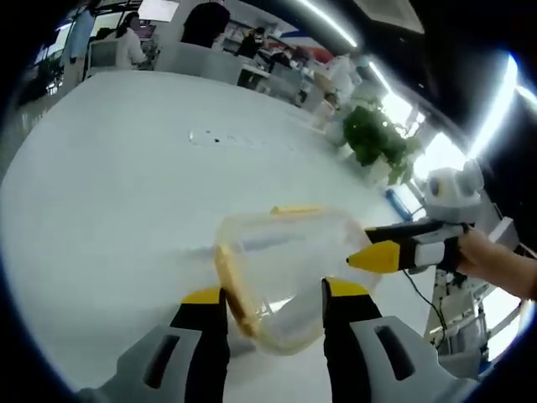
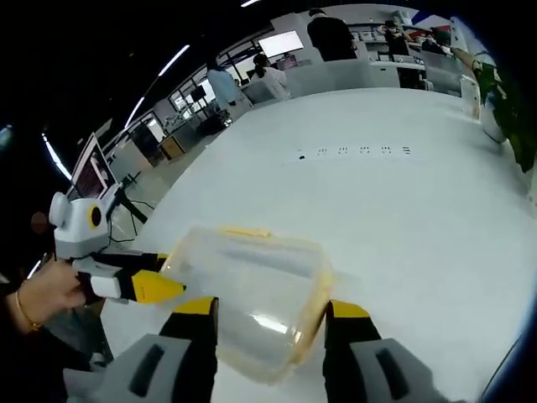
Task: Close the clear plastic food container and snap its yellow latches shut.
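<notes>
The clear plastic container (image 1: 285, 281) lies on the white table (image 1: 109, 218), its yellow-trimmed lid (image 1: 231, 290) on. In the left gripper view, the left gripper (image 1: 275, 312) has its yellow-tipped jaws spread apart on either side of the container, while the right gripper (image 1: 394, 254) reaches in from the right, its tip at the container's edge. In the right gripper view, the right gripper (image 2: 271, 323) likewise straddles the container (image 2: 252, 294) with jaws apart, and the left gripper (image 2: 138, 285) comes in from the left, held by a hand (image 2: 42, 294).

Clear, glossy plastic container (image 1: 285, 277) on a smooth, seemingly matt white table (image 1: 126, 210).
</notes>
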